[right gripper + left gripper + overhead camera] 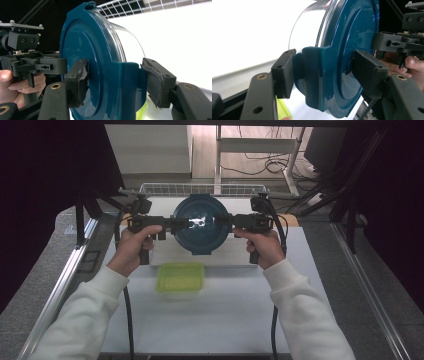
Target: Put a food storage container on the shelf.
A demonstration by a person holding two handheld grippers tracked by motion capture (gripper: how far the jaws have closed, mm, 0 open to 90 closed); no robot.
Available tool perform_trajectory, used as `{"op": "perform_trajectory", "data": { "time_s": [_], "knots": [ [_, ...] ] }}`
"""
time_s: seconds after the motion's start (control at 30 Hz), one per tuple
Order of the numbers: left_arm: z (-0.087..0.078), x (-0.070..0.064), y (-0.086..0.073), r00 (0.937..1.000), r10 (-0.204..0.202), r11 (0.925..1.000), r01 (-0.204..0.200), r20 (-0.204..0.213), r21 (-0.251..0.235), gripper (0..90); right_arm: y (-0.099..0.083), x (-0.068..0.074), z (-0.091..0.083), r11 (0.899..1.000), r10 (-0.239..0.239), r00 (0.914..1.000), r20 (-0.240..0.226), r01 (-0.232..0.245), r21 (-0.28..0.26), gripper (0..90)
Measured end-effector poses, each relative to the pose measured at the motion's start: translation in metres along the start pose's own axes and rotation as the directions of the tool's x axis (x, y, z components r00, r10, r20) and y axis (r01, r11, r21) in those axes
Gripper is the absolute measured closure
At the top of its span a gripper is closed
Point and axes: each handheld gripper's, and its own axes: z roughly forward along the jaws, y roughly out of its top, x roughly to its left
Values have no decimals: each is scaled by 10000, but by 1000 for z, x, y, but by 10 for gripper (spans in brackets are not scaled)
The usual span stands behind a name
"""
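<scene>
Teal-lidded round container (201,224) hangs between the left gripper (175,223) and right gripper (226,220), each clamped on a lid latch; both should squeeze evenly and keep it level.

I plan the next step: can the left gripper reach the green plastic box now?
Probably not: the left gripper is clamped on the round teal-lidded container; the green plastic box lies unblocked nearby.

The left tool (322,75) straddles a side clip of the teal lid (352,50), its jaws on either side. Beyond the lid, a hand (409,67) grips the other tool (397,43).
</scene>
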Motion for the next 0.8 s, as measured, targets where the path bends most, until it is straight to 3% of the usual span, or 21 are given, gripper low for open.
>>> {"op": "perform_trajectory", "data": {
  "time_s": [0.4, 0.63, 0.8],
  "knots": [
    [1, 15, 35, 9999, -44, 9999, 47, 135, -158, 375, 41, -2, 16, 10000, -54, 10000, -9, 54, -11, 397],
    [7, 25, 42, 9993, -216, 9998, 217, 320, -51, 374, 49, -6, 21, 10000, -15, 9999, 109, 16, -69, 402],
    [15, 35, 44, 9987, -409, 9991, 406, 306, 97, 374, 50, -14, 29, 9996, 263, 9995, 185, -264, 73, 399]
  ]
}}
